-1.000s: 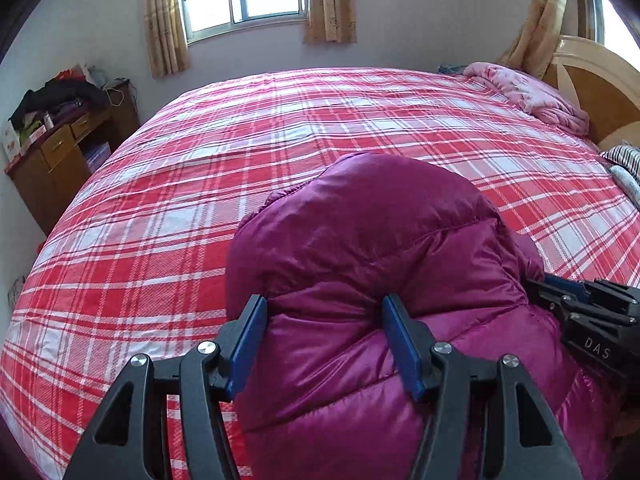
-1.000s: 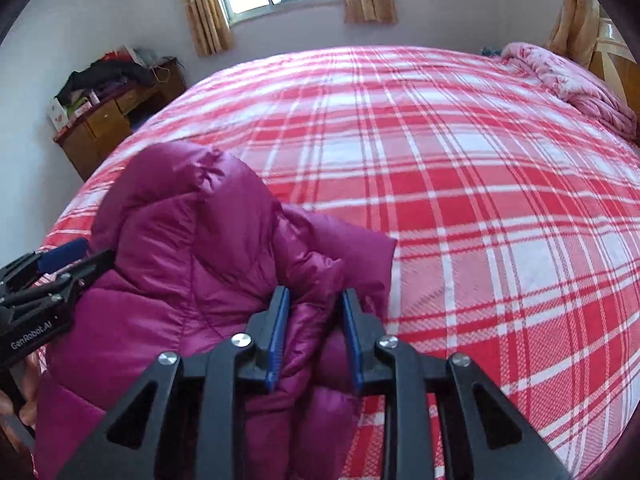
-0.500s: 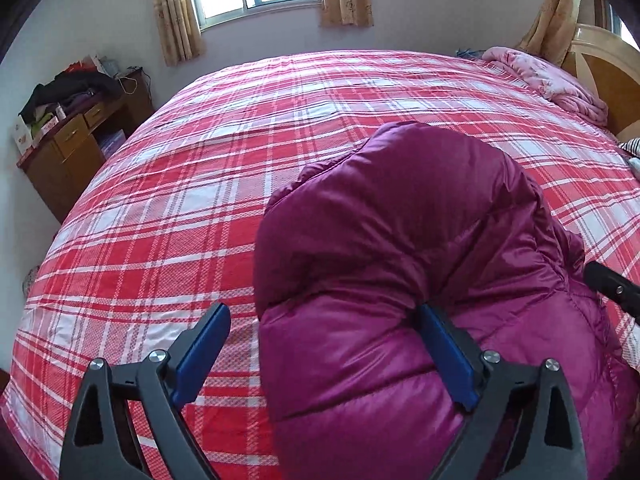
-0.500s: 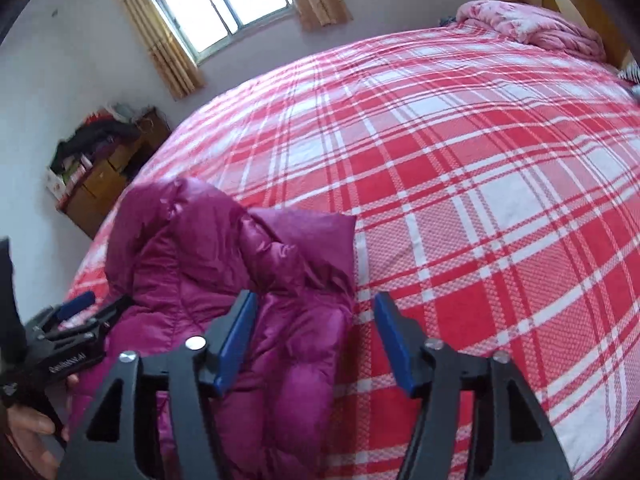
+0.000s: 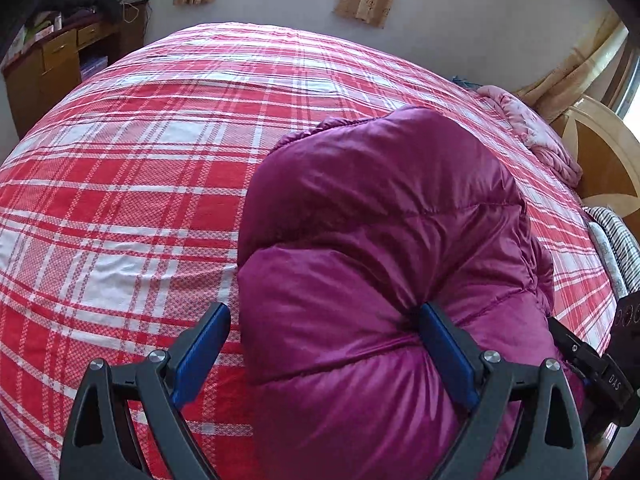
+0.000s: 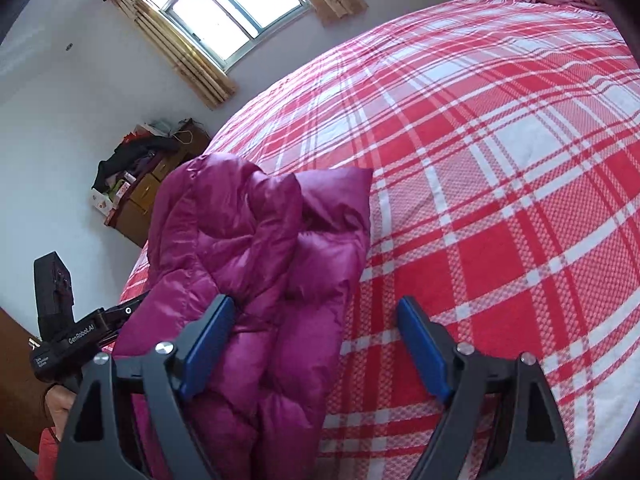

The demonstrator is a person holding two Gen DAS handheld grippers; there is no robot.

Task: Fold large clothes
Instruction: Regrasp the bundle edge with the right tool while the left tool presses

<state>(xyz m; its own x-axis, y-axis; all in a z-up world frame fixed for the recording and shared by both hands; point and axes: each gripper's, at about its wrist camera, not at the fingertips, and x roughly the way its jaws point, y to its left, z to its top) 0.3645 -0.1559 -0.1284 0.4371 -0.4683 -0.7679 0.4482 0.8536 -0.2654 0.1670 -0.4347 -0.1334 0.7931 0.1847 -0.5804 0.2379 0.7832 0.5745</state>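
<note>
Item: magenta down jacket (image 5: 380, 240), glossy quilted nylon, puffy. It lies bundled in a thick folded mound at the near edge of the red-and-white plaid bedspread (image 5: 140, 160). Folding looks largely done; flattening may remain. Left gripper (image 5: 324, 344) jaws wide apart, jacket edge between them unpinched. Right gripper (image 6: 316, 340) jaws opening, straddling the jacket's edge.
</note>
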